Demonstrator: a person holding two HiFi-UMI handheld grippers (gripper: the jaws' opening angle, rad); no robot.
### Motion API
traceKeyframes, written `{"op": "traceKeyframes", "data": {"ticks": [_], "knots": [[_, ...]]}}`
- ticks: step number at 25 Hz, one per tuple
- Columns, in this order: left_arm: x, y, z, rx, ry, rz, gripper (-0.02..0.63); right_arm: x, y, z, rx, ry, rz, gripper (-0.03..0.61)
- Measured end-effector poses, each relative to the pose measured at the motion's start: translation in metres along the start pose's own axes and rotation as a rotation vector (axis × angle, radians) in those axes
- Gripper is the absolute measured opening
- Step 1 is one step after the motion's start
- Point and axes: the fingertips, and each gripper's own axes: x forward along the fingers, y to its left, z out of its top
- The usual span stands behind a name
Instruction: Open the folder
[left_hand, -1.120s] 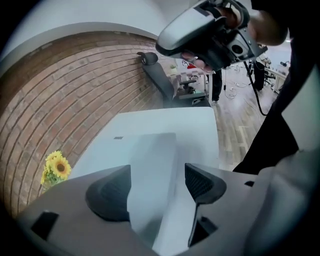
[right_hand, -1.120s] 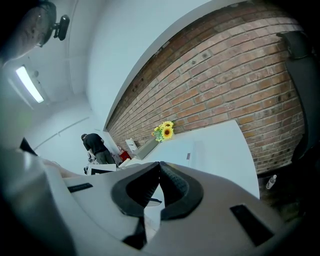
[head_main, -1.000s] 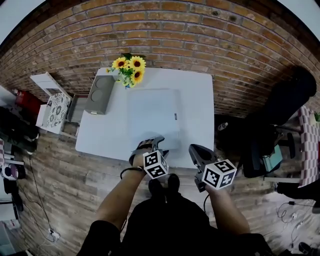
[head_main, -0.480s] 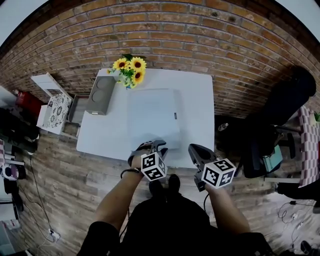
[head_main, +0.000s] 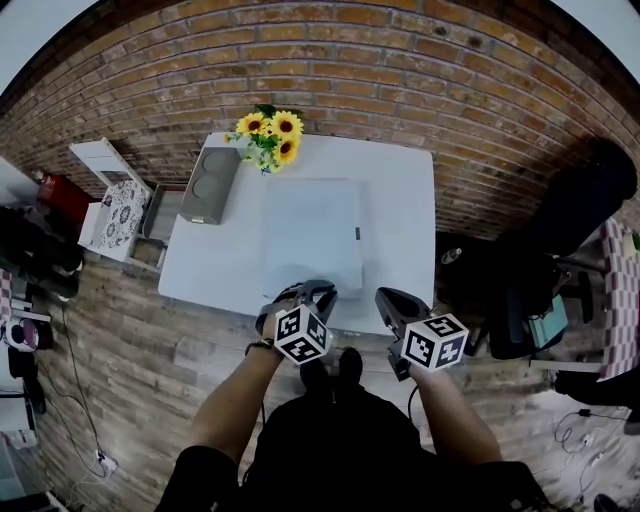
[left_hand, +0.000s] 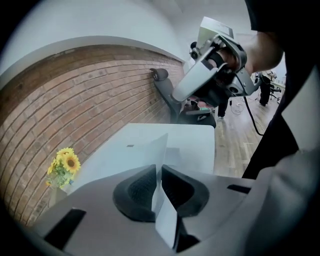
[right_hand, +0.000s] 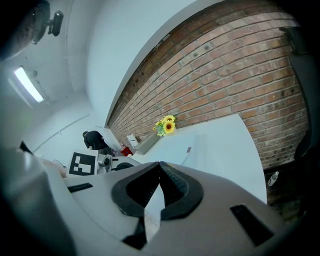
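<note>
Jaws of left gripper, just closing, pinch folder edge; right gripper seems pressed together.

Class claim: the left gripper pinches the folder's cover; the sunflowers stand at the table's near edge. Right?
No: the sunflowers stand at the table's far edge, as the head view shows. The left gripper, whose fingers have just been closing, does pinch the folder's cover.

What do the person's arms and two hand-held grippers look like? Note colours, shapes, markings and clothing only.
The left hand-held gripper and right hand-held gripper are grey. Each carries a white cube printed with black square markers. The jaws are lined with dark ribbed pads set in rounded housings. The person wears a black top that leaves the forearms bare, and a dark band on the left wrist.
</note>
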Motion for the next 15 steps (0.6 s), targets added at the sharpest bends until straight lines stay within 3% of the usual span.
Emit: {"op": "traceKeyframes", "data": {"ticks": [9, 15], "knots": [[-0.036, 0.032, 0.017, -0.201, -0.15, 0.099, 0.041, 0.024, 0.001, -0.007, -0.047, 0.053, -0.005, 0.027], [-0.052, 0.045, 0.019, -0.252, -0.186, 0.137, 0.041, 0.048, 0.005, -0.019, -0.094, 0.115, 0.004, 0.049]]}}
